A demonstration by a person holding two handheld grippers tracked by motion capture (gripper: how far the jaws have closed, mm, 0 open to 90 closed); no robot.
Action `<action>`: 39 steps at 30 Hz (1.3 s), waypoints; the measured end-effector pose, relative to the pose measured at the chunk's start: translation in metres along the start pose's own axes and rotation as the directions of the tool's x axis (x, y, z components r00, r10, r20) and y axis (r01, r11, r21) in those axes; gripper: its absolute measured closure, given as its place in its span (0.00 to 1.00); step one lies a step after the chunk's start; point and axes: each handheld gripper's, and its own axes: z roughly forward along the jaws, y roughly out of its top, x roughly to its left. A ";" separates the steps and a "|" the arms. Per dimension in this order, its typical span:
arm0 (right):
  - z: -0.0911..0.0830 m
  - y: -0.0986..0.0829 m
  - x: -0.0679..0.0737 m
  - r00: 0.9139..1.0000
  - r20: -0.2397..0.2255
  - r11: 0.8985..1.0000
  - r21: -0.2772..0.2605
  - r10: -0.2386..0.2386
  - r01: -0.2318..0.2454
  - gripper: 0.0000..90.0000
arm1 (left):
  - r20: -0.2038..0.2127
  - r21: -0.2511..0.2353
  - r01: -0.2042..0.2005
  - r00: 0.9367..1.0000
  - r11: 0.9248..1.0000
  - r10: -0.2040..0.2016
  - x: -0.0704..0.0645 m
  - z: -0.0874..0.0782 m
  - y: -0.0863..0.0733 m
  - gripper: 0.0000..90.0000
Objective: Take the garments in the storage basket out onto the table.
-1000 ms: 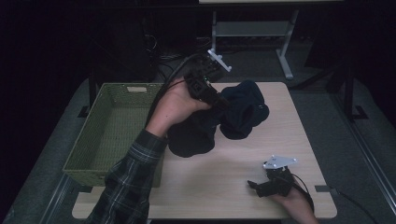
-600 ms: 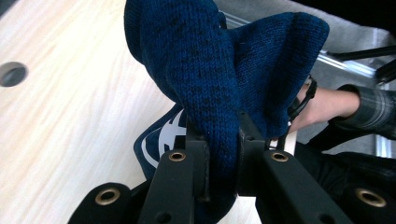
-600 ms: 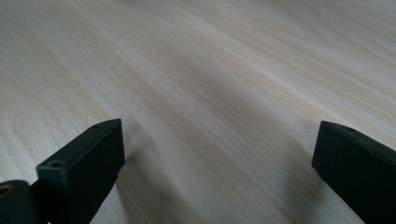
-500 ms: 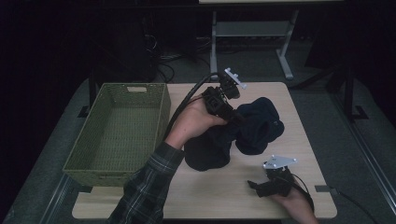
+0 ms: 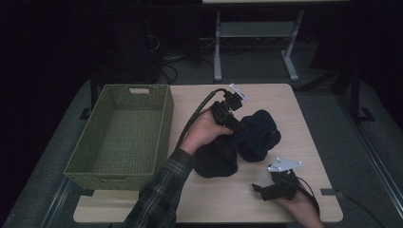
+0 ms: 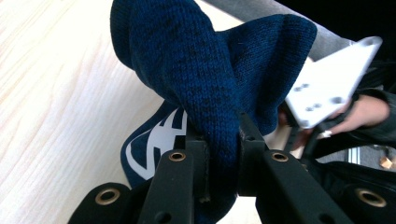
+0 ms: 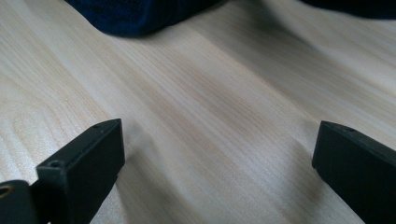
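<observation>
Navy knit garment [image 5: 240, 142] lies mid-tabletop [image 5: 294, 109], just right of the green woven basket [image 5: 119, 128]. Its long axis runs diagonally in the high view, from the near-left lump to the far-right end, which points toward the tabletop's far right corner. We've got our left tongs [image 5: 237, 127] clamped on a fold of the knit [image 6: 219, 116], w/ a white logo [image 6: 161, 140] beneath. Our right tongs [image 5: 260, 190] sit near the front edge, jaws wide apart over bare wood, just short of the fabric [image 7: 140, 14].
</observation>
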 end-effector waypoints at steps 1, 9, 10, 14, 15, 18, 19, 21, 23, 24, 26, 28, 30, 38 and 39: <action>0.000 0.000 0.000 1.000 0.000 1.000 0.002 -0.002 0.002 0.02 | -0.008 0.003 0.000 1.000 1.000 0.000 0.003 0.002 -0.001 0.88; 0.000 0.000 0.000 1.000 0.000 1.000 0.004 0.003 -0.003 0.02 | -0.050 0.001 0.052 0.997 0.999 -0.052 0.033 0.013 -0.019 0.88; 0.000 0.000 0.000 1.000 0.001 1.000 0.004 0.002 -0.002 0.02 | -0.059 0.002 0.057 0.997 0.998 -0.057 0.036 0.013 -0.021 0.88; 0.000 0.000 0.000 1.000 0.001 1.000 0.004 0.002 -0.002 0.02 | -0.084 -0.013 0.098 0.992 0.995 -0.099 0.052 0.015 -0.032 0.87; 0.000 0.000 0.000 1.000 0.000 1.000 0.003 0.004 -0.004 0.02 | -0.089 -0.025 0.112 0.990 0.993 -0.114 0.056 0.016 -0.035 0.87; 0.000 0.000 0.000 1.000 0.001 1.000 0.002 -0.001 0.001 0.02 | -0.136 -0.029 0.138 0.981 0.990 -0.141 0.067 0.019 -0.043 0.87; 0.000 0.000 0.000 1.000 0.002 1.000 0.002 -0.003 0.003 0.02 | -0.148 -0.026 0.146 0.978 0.989 -0.148 0.071 0.020 -0.045 0.87; 0.000 0.000 0.000 1.000 0.003 1.000 0.002 -0.004 0.004 0.02 | -0.166 -0.021 0.163 0.972 0.986 -0.164 0.078 0.023 -0.050 0.87; 0.000 0.000 0.000 1.000 0.002 1.000 0.001 -0.003 0.003 0.02 | -0.183 -0.012 0.167 0.969 0.986 -0.166 0.082 0.026 -0.052 0.87; 0.000 0.000 0.000 1.000 0.003 1.000 0.002 -0.004 0.004 0.02 | -0.191 -0.011 0.173 0.967 0.985 -0.172 0.084 0.028 -0.054 0.87; 0.000 0.000 0.000 1.000 0.003 1.000 0.000 -0.003 0.003 0.02 | -0.202 -0.004 0.176 0.964 0.984 -0.173 0.087 0.033 -0.055 0.86; 0.000 0.000 0.000 1.000 0.001 1.000 0.004 0.000 0.000 0.02 | -0.217 -0.003 0.176 0.961 0.984 -0.173 0.090 0.036 -0.056 0.84; 0.000 0.000 0.000 1.000 0.001 1.000 0.004 0.000 0.000 0.02 | -0.218 -0.002 0.179 0.960 0.984 -0.175 0.091 0.038 -0.057 0.83; 0.000 0.000 0.000 1.000 0.003 1.000 0.003 -0.004 0.004 0.02 | -0.330 0.021 0.135 0.936 0.991 -0.121 0.083 0.019 -0.051 0.51; 0.000 0.000 0.000 1.000 0.003 1.000 0.003 -0.004 0.004 0.02 | -0.330 0.021 0.135 0.936 0.991 -0.121 0.083 0.019 -0.051 0.49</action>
